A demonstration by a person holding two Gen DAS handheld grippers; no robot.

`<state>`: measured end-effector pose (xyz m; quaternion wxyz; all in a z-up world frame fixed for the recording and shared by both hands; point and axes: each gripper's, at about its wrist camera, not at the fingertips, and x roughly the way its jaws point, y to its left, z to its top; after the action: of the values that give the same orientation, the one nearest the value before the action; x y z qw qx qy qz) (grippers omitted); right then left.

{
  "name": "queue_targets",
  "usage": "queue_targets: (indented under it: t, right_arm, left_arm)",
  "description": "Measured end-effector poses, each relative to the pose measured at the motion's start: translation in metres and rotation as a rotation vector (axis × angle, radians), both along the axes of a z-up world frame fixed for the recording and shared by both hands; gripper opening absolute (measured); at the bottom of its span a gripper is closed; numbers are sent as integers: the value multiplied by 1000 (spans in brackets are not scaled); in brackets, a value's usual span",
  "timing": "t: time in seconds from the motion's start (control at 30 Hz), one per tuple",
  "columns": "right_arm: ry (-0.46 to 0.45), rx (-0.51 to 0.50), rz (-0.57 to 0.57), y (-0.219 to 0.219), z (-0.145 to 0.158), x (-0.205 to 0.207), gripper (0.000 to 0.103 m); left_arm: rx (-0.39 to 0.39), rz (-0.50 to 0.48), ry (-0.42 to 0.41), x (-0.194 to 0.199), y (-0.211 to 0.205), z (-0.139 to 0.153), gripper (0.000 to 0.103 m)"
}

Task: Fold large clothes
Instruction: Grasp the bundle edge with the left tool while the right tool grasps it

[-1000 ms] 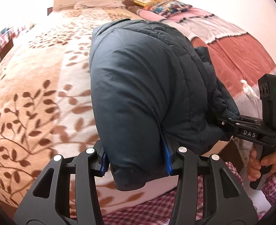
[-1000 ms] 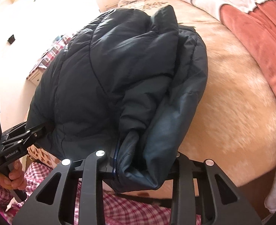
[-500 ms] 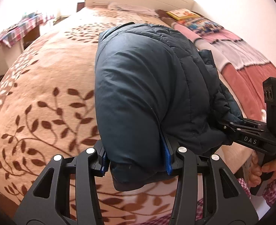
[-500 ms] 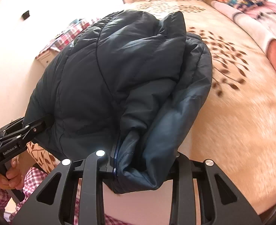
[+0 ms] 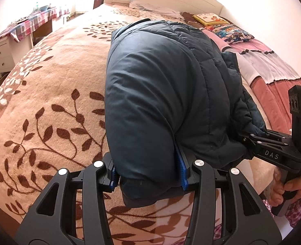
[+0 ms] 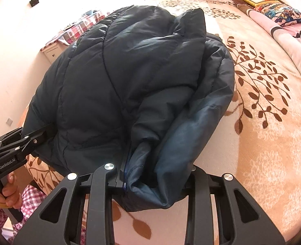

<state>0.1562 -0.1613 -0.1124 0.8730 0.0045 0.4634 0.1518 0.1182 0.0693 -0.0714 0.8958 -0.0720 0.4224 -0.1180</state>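
Puffy dark jacket (image 5: 160, 94) sits bundled near the foot of the bed (image 5: 48, 94), both grippers clamped on its near hem: left gripper (image 5: 148, 175) on one corner, right gripper (image 6: 156, 181) on the other. Looks light, squishy, slick shell, so grab thick folded edges, not single layers.

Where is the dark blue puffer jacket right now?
The dark blue puffer jacket fills the middle of both wrist views, bundled above the leaf-patterned blanket, clamped between left gripper and right gripper.

The jacket (image 5: 160, 94) is covering much of the blanket (image 5: 48, 102) and hiding the right gripper's (image 6: 156, 180) right pad; the frame edges are cropping both handles.
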Motion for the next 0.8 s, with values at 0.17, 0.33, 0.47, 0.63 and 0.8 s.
queue_targets:
  t: [0.17, 0.33, 0.47, 0.63, 0.8]
  right_arm:
    - [4, 4, -12, -1, 0, -1, 31]
    - [14, 29, -41, -7, 1, -1, 35]
    - [25, 44, -58, -11, 2, -1, 39]
    - [31, 40, -72, -14, 4, -2, 46]
    - [38, 73, -94, -21, 8, -8, 58]
  left_arm:
    - [-2, 9, 6, -3, -2, 0, 46]
    - [7, 21, 7, -5, -3, 0, 52]
    - [24, 36, 13, -7, -2, 0, 60]
    - [47, 50, 13, -12, -1, 3, 66]
    - [68, 57, -4, -19, -1, 9, 68]
